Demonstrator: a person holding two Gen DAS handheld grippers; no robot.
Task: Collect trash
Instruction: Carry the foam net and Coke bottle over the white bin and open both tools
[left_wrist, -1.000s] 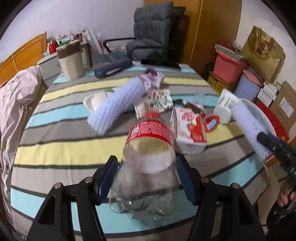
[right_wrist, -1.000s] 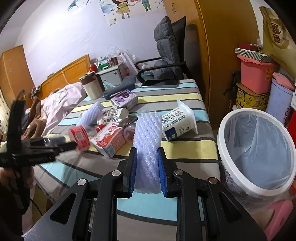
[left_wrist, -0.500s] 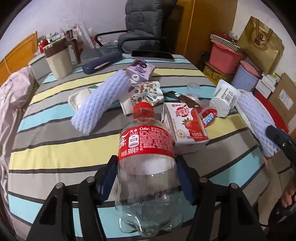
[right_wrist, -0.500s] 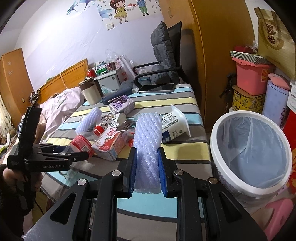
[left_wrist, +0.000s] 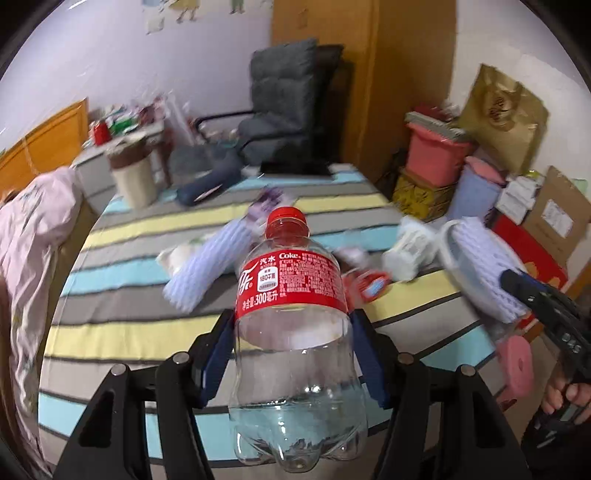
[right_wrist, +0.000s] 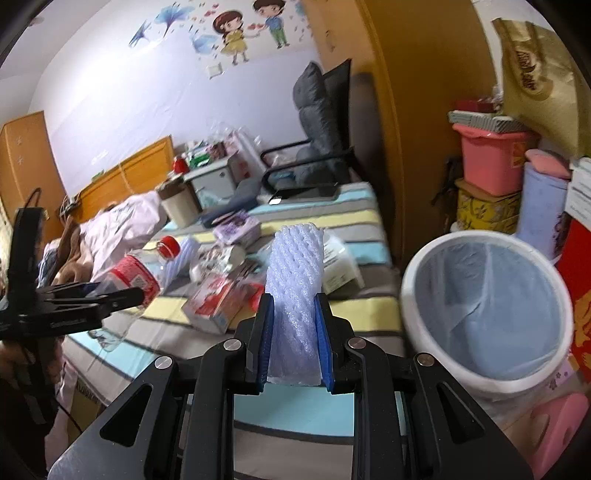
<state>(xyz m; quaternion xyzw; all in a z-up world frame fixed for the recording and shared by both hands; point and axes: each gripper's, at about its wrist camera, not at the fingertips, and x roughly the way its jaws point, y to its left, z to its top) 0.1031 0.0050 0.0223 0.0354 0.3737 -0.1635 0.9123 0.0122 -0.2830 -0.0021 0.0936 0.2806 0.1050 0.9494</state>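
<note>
My left gripper (left_wrist: 293, 354) is shut on an empty clear Coke bottle (left_wrist: 291, 317) with a red label and red cap, held upright above the striped table (left_wrist: 122, 332). My right gripper (right_wrist: 293, 339) is shut on a white foam net sleeve (right_wrist: 293, 280), held above the table's near edge, left of the white trash bin (right_wrist: 484, 306) with a blue liner. The bottle (right_wrist: 129, 277) and left gripper also show at left in the right wrist view. The sleeve (left_wrist: 487, 269) shows at right in the left wrist view.
More trash lies on the table: a second foam sleeve (left_wrist: 207, 266), a strawberry milk carton (right_wrist: 218, 302), a white yoghurt cup (right_wrist: 336, 262), a purple box (right_wrist: 238, 227). A beige mug (left_wrist: 133, 177), a pencil case (left_wrist: 210, 181) and a chair (left_wrist: 288, 103) are behind. Boxes stand at right.
My left gripper has lifted the bottle and tipped it upright, so more of the room shows. My right gripper has risen a little with the sleeve, nearer the bin.
</note>
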